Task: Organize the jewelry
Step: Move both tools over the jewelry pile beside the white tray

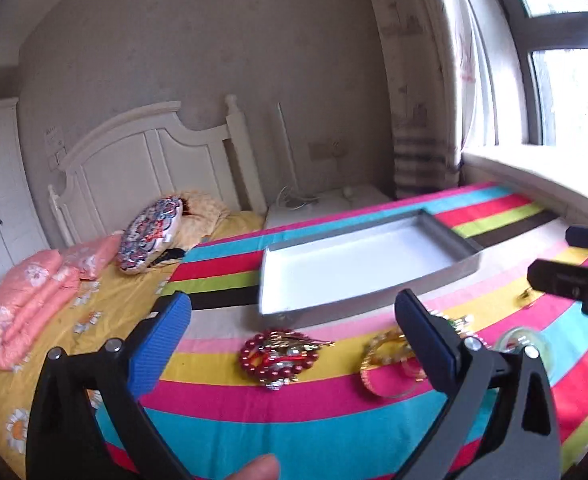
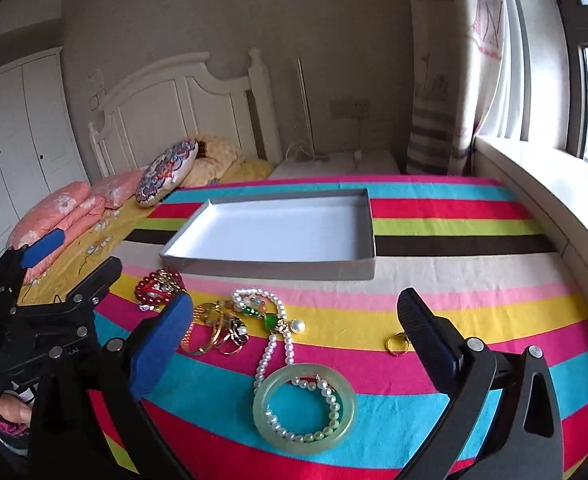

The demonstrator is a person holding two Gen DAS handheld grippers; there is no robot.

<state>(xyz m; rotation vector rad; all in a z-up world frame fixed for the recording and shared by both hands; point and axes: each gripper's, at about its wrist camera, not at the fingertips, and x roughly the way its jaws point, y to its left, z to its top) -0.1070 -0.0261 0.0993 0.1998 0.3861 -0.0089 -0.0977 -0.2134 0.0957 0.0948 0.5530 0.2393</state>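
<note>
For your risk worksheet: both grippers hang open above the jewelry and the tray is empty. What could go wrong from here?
1. The pearl necklace runs through the jade bangle; lifting one may drag the other.
2. The gold bangles lie tangled, so several could come up together.
3. The gold ring is small and could slip from the right gripper.

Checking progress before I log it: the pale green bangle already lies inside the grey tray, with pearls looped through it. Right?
Not quite. The bangle lies on the striped cloth, in front of the tray, which holds nothing. The pearls do loop through it. The right wrist view shows this.
</note>
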